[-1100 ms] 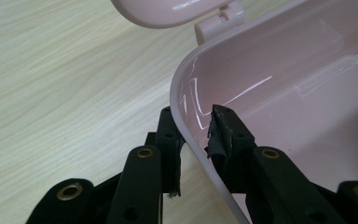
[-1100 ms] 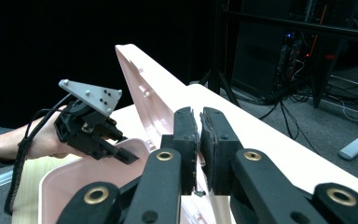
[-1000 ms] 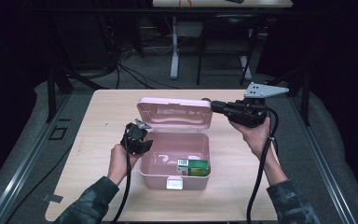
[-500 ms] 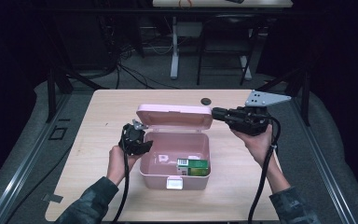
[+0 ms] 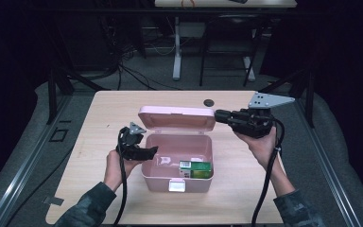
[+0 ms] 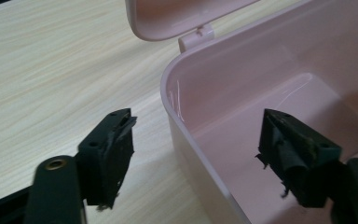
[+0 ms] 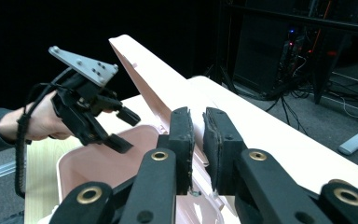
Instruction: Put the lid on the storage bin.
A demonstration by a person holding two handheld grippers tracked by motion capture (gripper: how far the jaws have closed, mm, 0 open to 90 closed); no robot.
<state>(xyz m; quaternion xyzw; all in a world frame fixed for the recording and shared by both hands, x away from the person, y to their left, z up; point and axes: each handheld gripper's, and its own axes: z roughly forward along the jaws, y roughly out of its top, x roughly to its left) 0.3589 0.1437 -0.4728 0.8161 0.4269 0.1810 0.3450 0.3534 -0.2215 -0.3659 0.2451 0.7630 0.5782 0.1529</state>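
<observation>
pink box [image 5: 177, 163] at frame centre on table [image 5: 99, 118], lid [image 5: 177, 119] up, probably for packing; right gripper [image 5: 221, 116] right of centre, nearly shut at lid's edge, propping it; left gripper [image 5: 150, 152] astride box's left wall, just opened wide, holding nothing

On the table [image 5: 99, 123] there is one pink box [image 5: 177, 176], with its one lid [image 5: 177, 118] standing open at the far side. Inside, at the near right, lies one green carton [image 5: 196, 169]. One dark round spot [image 5: 209, 101] is far on the table. Two grippers: left gripper [image 5: 149, 152], right gripper [image 5: 219, 116].
</observation>
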